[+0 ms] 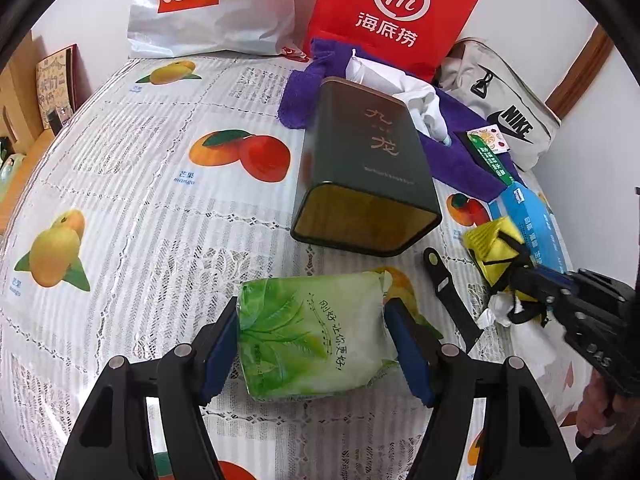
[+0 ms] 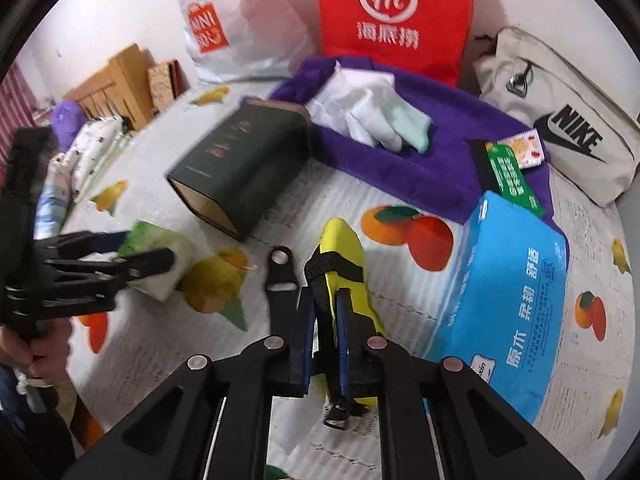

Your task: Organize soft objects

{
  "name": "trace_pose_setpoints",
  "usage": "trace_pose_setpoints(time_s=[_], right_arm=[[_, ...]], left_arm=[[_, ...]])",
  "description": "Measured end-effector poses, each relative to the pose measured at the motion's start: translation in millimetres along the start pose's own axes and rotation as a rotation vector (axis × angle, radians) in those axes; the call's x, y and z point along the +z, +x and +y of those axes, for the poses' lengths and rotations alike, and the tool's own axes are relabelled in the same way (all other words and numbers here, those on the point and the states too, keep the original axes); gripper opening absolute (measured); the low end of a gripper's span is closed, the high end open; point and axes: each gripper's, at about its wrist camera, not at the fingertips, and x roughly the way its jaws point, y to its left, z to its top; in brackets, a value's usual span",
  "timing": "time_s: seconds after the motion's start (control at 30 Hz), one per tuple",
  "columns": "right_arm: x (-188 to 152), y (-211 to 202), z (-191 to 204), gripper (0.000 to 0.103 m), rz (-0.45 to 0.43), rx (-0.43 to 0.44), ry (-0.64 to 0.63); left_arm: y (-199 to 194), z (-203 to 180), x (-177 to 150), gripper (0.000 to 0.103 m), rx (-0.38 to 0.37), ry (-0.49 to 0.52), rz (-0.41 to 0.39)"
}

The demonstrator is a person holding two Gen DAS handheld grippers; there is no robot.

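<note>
i see my left gripper (image 1: 312,344) fingers clamped on the green tissue pack (image 1: 312,332) near the dark tin (image 1: 360,168); my right gripper (image 2: 326,332) fingers are clamped on the yellow pouch (image 2: 344,256) beside it.

black frames, blue pads

the left gripper (image 1: 312,344) is a black plastic frame of triangular, cut-out arms, joined by round silver rivets, with flat blue pads (image 1: 218,354) inside its fingers. the right gripper (image 2: 324,344) is built alike: black linkage, silver rivets, blue-edged pads (image 2: 343,340). a bare hand (image 2: 38,354) grips the left one's black handle.
</note>
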Motion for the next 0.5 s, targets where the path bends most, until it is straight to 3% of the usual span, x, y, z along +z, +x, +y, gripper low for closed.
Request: trace_pose_setpoints(time_s=[0.1,0.23,0.37,0.5], right_arm=[[0.9,5.6,-3.3,0.016,0.008,0.01,0.022],[2.8,15.9,-5.4,0.02,0.034,-0.04,0.023],[7.8,7.2,-19.8,0.015,0.002,0.002,0.084],[6.5,1.3,-42.5,0.015,0.002,0.107,0.183]], left_arm=[[-1.3,-1.3,0.9,0.069,0.003,0.009,0.0],[-0.2,-1.6,3.0,0.069,0.007,0.007,0.006],[1.3,-2.3,4.9,0.069,0.015,0.008,0.015],[3.1,-4.5,5.8,0.069,0.016,0.006,0.021]])
